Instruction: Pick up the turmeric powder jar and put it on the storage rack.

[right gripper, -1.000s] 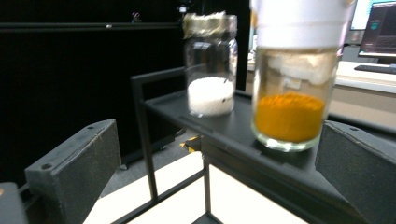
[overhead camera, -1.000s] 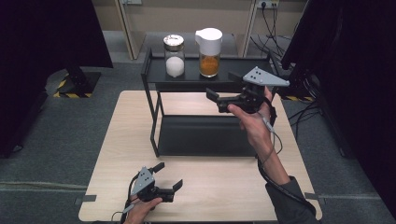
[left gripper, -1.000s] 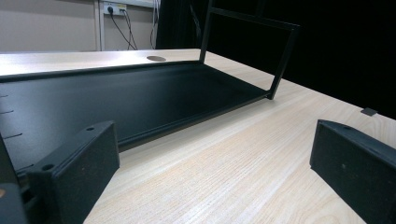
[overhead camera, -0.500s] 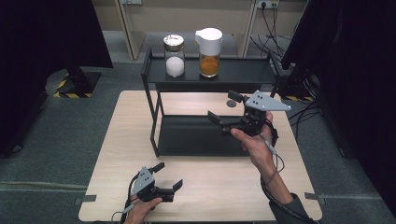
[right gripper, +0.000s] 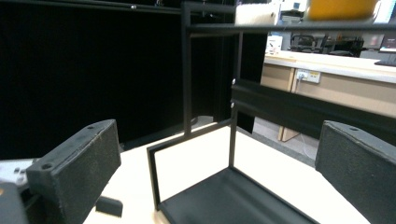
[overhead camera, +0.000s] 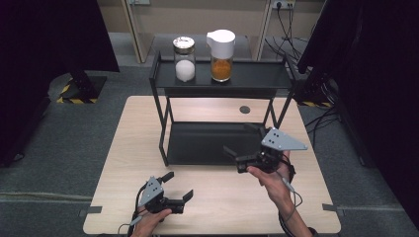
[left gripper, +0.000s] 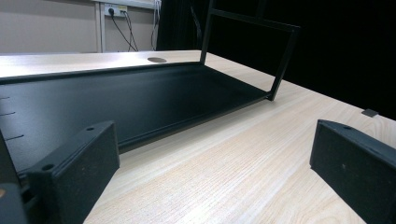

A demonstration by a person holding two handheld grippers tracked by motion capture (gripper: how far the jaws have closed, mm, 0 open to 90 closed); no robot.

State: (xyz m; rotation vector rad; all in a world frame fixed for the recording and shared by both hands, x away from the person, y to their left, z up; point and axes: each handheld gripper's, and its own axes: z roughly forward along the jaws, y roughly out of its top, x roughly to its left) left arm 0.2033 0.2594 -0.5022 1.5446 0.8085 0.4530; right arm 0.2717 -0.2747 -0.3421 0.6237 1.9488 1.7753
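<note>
Two grippers: both empty right now, nothing picked up.
Left gripper (overhead camera: 179,186): parked low on the bench (overhead camera: 227,197) near the front edge — fingers spread wide, gripping nothing, looks like it's just waiting.
Right gripper (overhead camera: 243,143): held up off the bench at the front right of the rack (overhead camera: 163,128), fingers wide apart too, pointed in across the lower tray (overhead camera: 207,145).
Lower tray: bare, sits flat on the bench.
Jars: salt-looking jar (overhead camera: 185,59) and orange-filled jar with white lid (overhead camera: 222,48) stand side by side on the top shelf (overhead camera: 262,76), well apart from both grippers.
My guess: right one is lined up to reach for a jar — open fingers fit that.
</note>
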